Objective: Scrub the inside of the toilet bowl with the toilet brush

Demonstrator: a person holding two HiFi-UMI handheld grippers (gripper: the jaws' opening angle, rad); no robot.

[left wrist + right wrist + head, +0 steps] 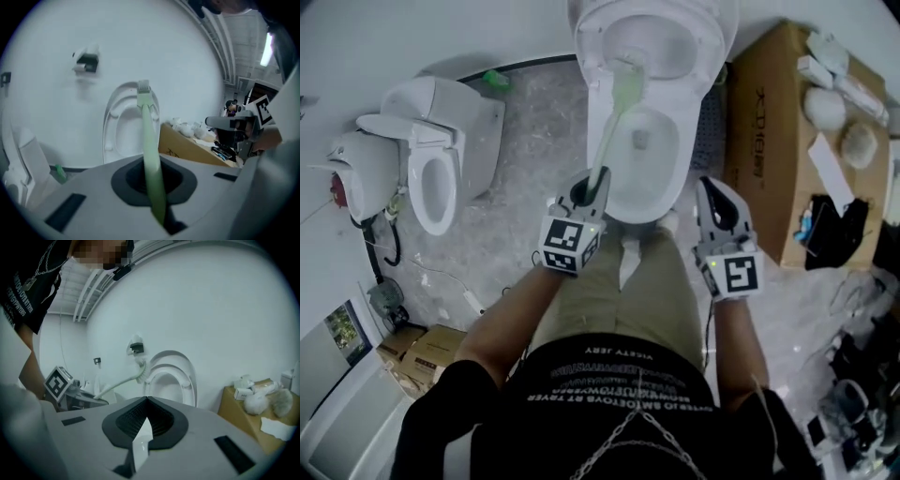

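The toilet [671, 190] stands straight ahead of me, seat and lid tipped up so the bowl lies open for scrubbing; the green brush [613, 124] slants forward from my left gripper [592, 184], its head against the raised seat's edge rather than down in the bowl; those jaws clamp the handle's lower end, forearm stretched forward; my right gripper [713, 194] hangs beside the rim, jaws closed on nothing, I judge to keep clear.

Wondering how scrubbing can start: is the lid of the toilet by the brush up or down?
Up: the lid stands raised behind the open bowl.
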